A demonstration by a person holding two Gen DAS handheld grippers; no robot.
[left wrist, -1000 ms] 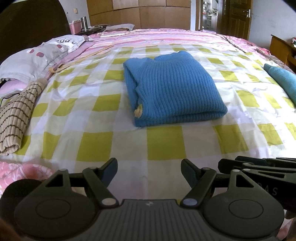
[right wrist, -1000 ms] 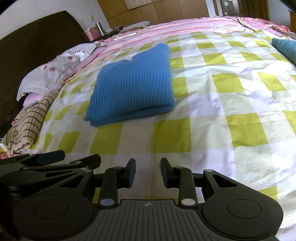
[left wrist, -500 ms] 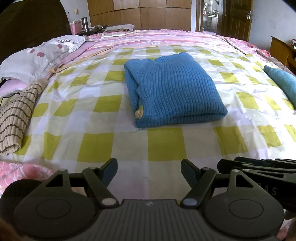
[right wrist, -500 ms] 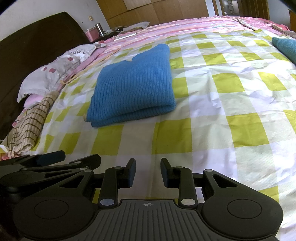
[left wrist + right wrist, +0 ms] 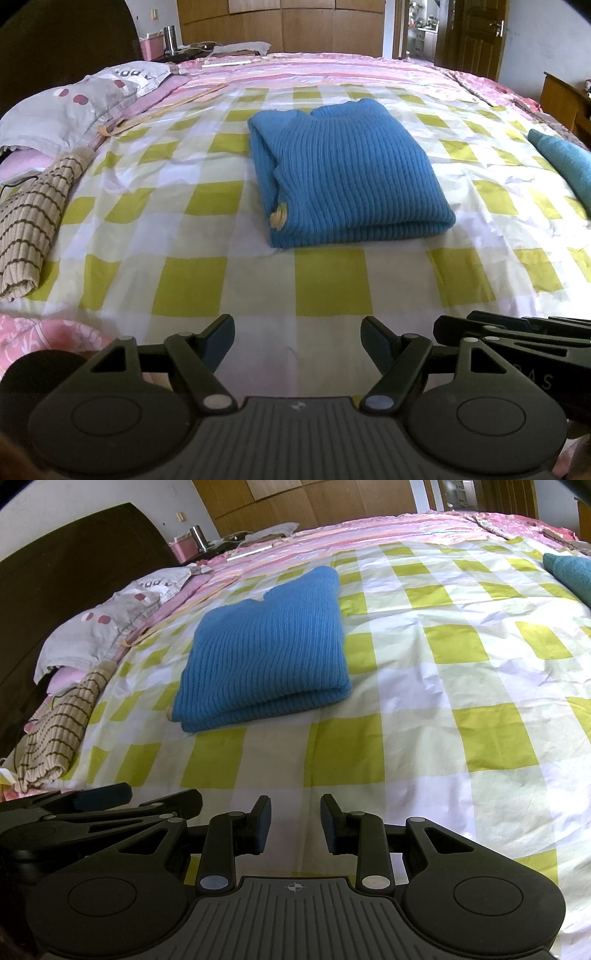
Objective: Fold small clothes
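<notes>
Nothing has shifted since the earlier frames: both of my grippers sit where they were, and the sweater lies unchanged.

Room and edges: yellow-and-white checked bed sheet (image 5: 192, 280), a broad bare stretch between my grippers and the sweater, more open sheet to its right. Left border: beige knit garment with thin brown stripes (image 5: 33, 221), lying lengthwise, and behind it a grey pillow with dark red dots (image 5: 70, 107). Right border: folded teal cloth (image 5: 565, 162), well apart from the sweater. Far border: pink striped bedding (image 5: 332, 70), then a brown wooden wardrobe (image 5: 295, 26).

Grippers: left gripper (image 5: 297, 341), low over the near edge of the sheet, tilted down toward the bed, jaws spread wide with nothing between them. Right gripper (image 5: 294, 821), just beside it on the right, same downward tilt, jaws parted by a narrow gap, empty as well. Each wrist view catches the other gripper at its near lower corner.

Task item: blue ribbed knit sweater (image 5: 347, 177), folded into a neat rectangle in the middle of the sheet, layers stacked with the thick fold facing me. One small yellow patch (image 5: 277, 218) shows at its near left corner. Neckline notch on the far edge.
</notes>
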